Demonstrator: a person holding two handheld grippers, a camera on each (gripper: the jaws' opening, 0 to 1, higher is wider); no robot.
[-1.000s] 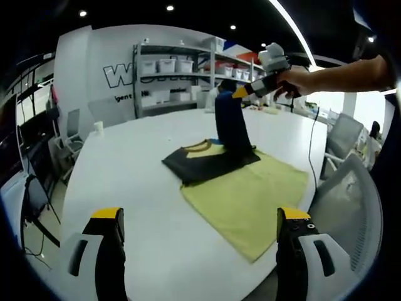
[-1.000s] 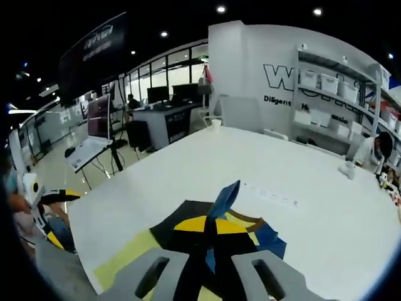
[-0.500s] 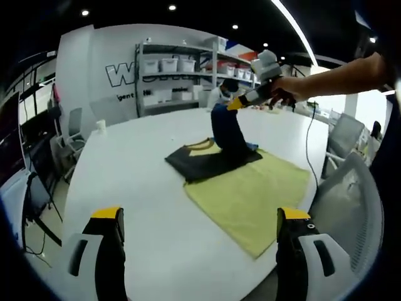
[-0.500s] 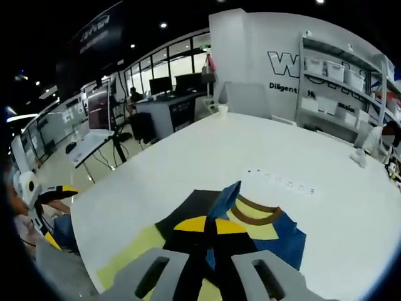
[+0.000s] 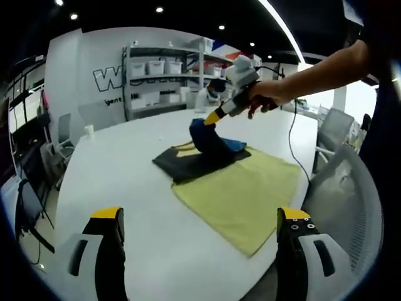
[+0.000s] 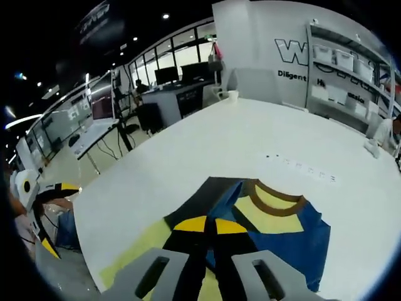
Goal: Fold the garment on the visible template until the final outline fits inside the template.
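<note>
In the left gripper view, the garment point(image 5: 199, 155) lies in the middle of the frame over the far end of the yellow template point(image 5: 241, 195), so that end of the template is covered. Where the right gripper point(image 5: 213, 116) pinches the raised blue fold, its yellow tips hide the seized edge. The wall lettering point(image 5: 108, 78) at upper left is cut off by the shelving point(image 5: 166, 75), and the bins on it are too small to read.

In the right gripper view, the right gripper's tips point(image 6: 210, 226) cover the cloth at lower centre, and the garment runs out of the frame at lower right. The small dark marks point(image 6: 301, 164) on the table point(image 6: 207, 144) are too small to identify. The left gripper point(image 6: 53, 188) is cut by the left edge.
</note>
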